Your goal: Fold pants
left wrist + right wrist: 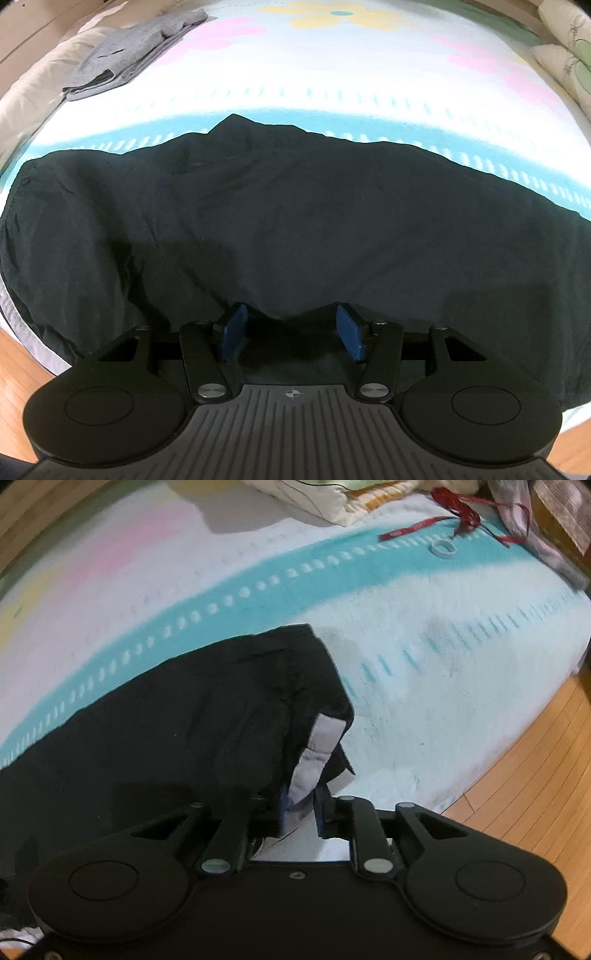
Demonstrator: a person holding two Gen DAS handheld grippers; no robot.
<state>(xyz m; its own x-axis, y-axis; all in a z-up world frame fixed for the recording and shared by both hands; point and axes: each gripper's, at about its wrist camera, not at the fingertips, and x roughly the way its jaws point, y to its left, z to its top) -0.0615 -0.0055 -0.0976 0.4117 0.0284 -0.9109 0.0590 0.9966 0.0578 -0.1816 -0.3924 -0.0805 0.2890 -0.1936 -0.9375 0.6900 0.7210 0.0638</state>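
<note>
Black pants (288,221) spread wide across a bed (332,85), lying over the teal stripe of the flowered cover and reaching down to the near edge; wrinkled, thin, dull-surfaced.

Left gripper (291,334) low at the near hem of the cloth; jaws well apart, blue pads (232,330) clear on both sides, a small peak of fabric rising between them but not pinched; holding nothing.

Right gripper (301,810) at the pants' right-hand end; jaws drawn in close around the cloth edge, where a pale grey lining (317,753) shows folded outward; closed on the pants by the look of it, though the pads are mostly hidden behind fabric.

Likely light and limp; no stiffness to carry a fold, so a single held corner would let the rest sag and drag. Weave looks smooth, perhaps a little slippery; a deep bite over a doubled edge or seam should hold better than a pinch on one layer. Best hold for the left: the near edge directly ahead, both layers together, level with the right's hold so the fold line stays straight. Risk of slipping lining at the right end; risk of trapped wrinkles unless pulled taut first.

Elsewhere: folded grey garment (129,55) far left; red ribbon (443,513) and white ring (442,548) near the far right corner; pillow (310,494) beyond; wood floor (524,768) beside.
</note>
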